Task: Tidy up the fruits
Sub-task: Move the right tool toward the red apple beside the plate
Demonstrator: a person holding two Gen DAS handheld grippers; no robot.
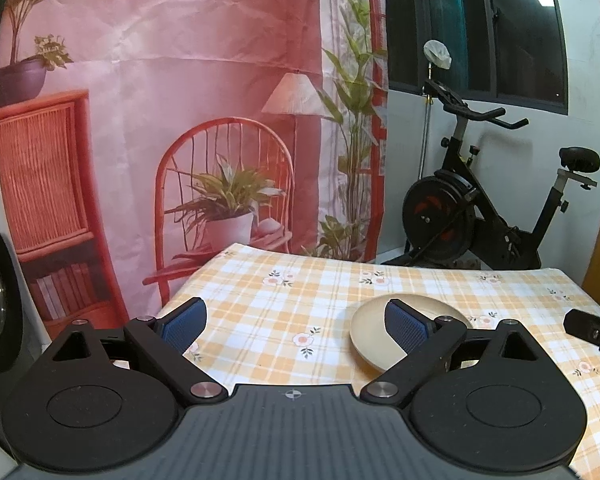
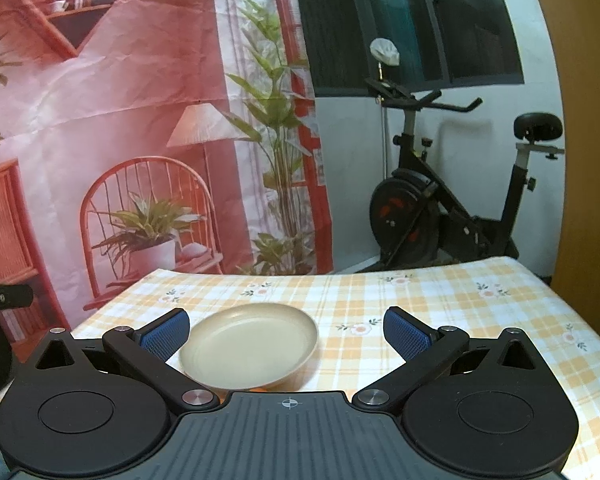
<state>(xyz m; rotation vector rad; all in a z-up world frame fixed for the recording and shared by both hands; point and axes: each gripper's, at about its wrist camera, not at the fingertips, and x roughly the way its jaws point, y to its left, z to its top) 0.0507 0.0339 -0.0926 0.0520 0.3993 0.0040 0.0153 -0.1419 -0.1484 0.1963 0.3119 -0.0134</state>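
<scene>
Behind the tabletop [image 2: 440, 320], covered by an orange-and-white checked cloth with small flowers, a printed backdrop [image 1: 180, 80] of a red chair and potted plants is hung, and an exercise bike [image 2: 440, 208] is parked under a dark window [image 1: 500, 28]. 1 beige plate [image 2: 252, 346] is set on the cloth and is seen empty; no fruit can be made out, though a small orange patch shows just beneath the plate's near rim, too hidden to name. The left claw [image 1: 296, 326] is held spread with nothing between its blue pads, its jaws closing slightly, the plate partly hidden behind 1 finger. The right claw [image 2: 286, 334] is held spread over the plate.
</scene>
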